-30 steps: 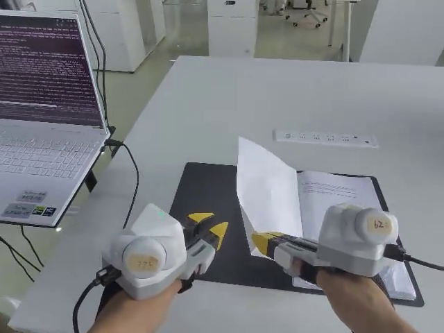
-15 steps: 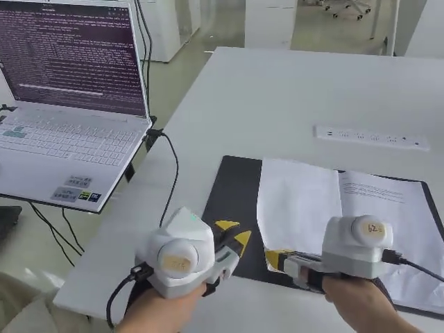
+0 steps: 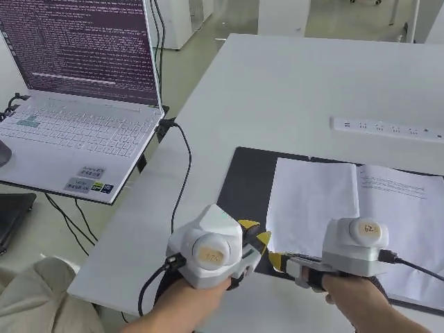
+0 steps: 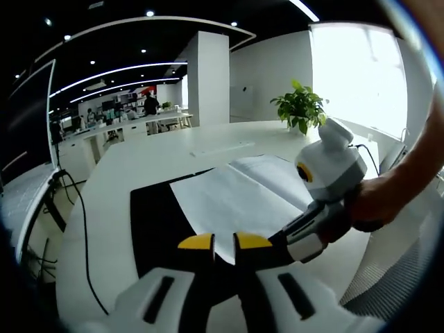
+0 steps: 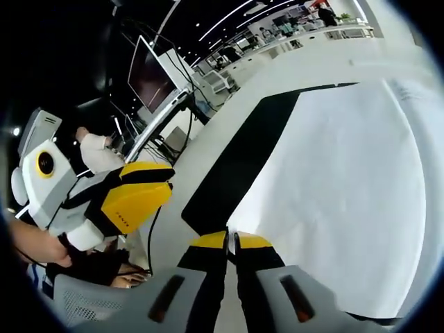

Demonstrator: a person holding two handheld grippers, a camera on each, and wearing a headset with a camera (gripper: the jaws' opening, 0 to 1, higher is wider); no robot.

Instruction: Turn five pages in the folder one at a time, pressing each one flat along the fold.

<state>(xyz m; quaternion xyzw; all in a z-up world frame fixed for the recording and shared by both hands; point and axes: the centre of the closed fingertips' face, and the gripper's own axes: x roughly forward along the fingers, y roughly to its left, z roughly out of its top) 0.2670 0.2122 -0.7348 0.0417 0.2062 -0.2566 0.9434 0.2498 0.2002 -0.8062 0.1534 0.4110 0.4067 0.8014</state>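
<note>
- The folder point(image 3: 243, 182) lies open on the white table point(image 3: 277, 83), near your edge, with the laptop point(image 3: 83, 104) to the left and the power strip point(image 3: 392, 129) behind it.
- Your right gripper point(image 3: 277, 261) has its jaws closed on the near-left corner of the turned page point(image 3: 312, 201). The right gripper view shows the corner pinched at the tips.
- Your left gripper point(image 3: 255, 233) hovers just beside it over the folder's near edge. Its jaws are drawn together with nothing between them.
- The page is over the fold point(image 3: 356, 201) and lies almost flat on the black left cover. The printed stack point(image 3: 402, 215) is exposed on the right.
- My read is that this turn is nearly done and the press is not, since neither gripper is on the fold.
- What's left on this page is to release the corner and run a gripper down the fold.
- I can't tell the count. One sheet shows on the left, but others could be under it. If it's the first, four more turns remain.
</note>
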